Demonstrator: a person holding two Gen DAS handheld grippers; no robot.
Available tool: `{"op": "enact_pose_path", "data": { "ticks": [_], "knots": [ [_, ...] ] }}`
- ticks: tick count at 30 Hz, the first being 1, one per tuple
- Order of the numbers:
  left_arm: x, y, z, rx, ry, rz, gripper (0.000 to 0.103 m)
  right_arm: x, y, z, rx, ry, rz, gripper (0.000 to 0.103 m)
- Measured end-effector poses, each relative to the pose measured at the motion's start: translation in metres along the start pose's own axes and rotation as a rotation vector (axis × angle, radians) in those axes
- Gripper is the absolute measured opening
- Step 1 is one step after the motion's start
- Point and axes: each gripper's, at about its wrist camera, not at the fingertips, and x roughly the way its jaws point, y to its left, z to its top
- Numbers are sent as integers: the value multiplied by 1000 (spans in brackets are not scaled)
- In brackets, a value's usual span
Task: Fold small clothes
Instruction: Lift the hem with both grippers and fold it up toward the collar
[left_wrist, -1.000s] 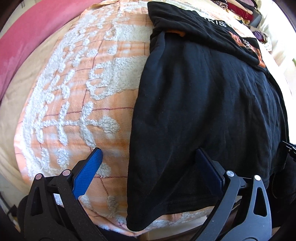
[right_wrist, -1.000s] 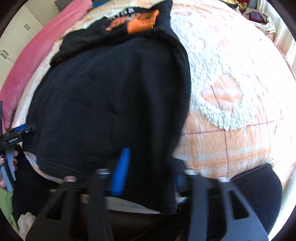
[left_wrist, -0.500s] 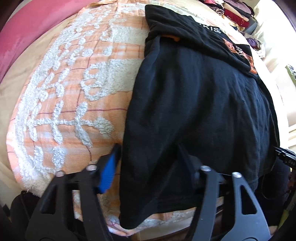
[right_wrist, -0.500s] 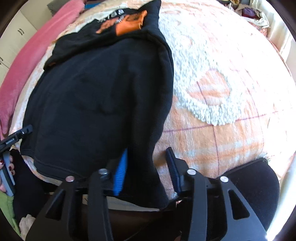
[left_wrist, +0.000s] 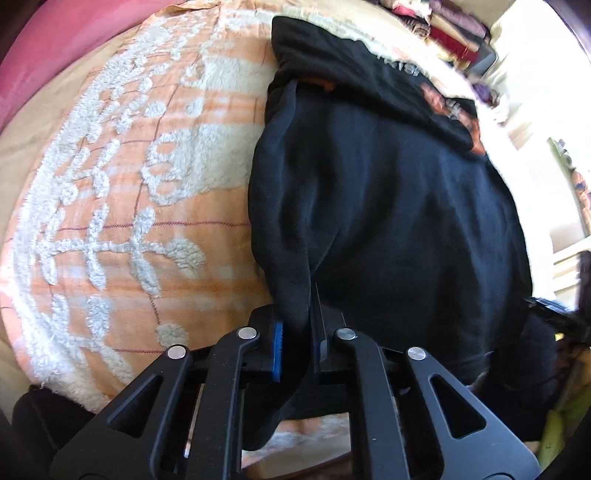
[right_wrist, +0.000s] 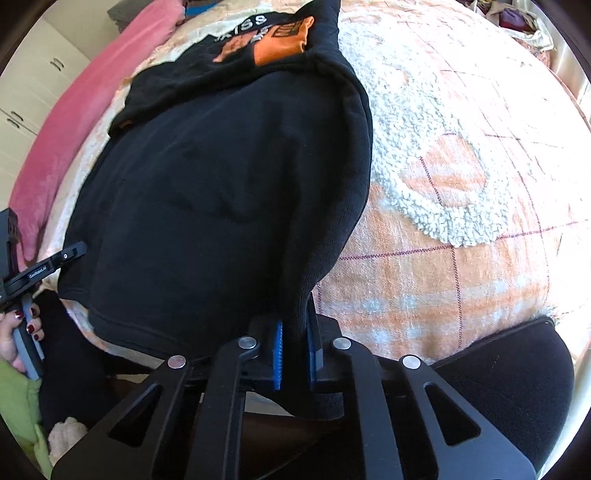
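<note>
Grippers both just clamped down: left gripper (left_wrist: 297, 345) and right gripper (right_wrist: 295, 354) each pinch a near corner of the black shirt (right_wrist: 221, 192) spread on the bedspread (right_wrist: 461, 166). Next, probably, lift together and carry the hem toward the collar.

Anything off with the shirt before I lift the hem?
Nothing stands out. The black shirt lies flat on the blanket, top already folded over, and both grippers pinch its near corners.
</note>
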Motion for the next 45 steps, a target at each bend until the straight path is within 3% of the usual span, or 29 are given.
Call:
{"op": "enact_pose_path", "data": {
  "ticks": [12,19,34,45],
  "knots": [
    [-45,29,20,-110,-101,-163,3,-74,-38,20,62,-224,147,8],
    [-58,20,57,-109,-162,-160,3,-83,-30,67,83,-323,221,8],
    [-32,10,162,-119,-253,-173,3,-58,-17,167,21,-390,90,8],
    [16,22,200,-133,-246,-145,4,-12,-19,215,-14,-353,3,8]
  ]
}}
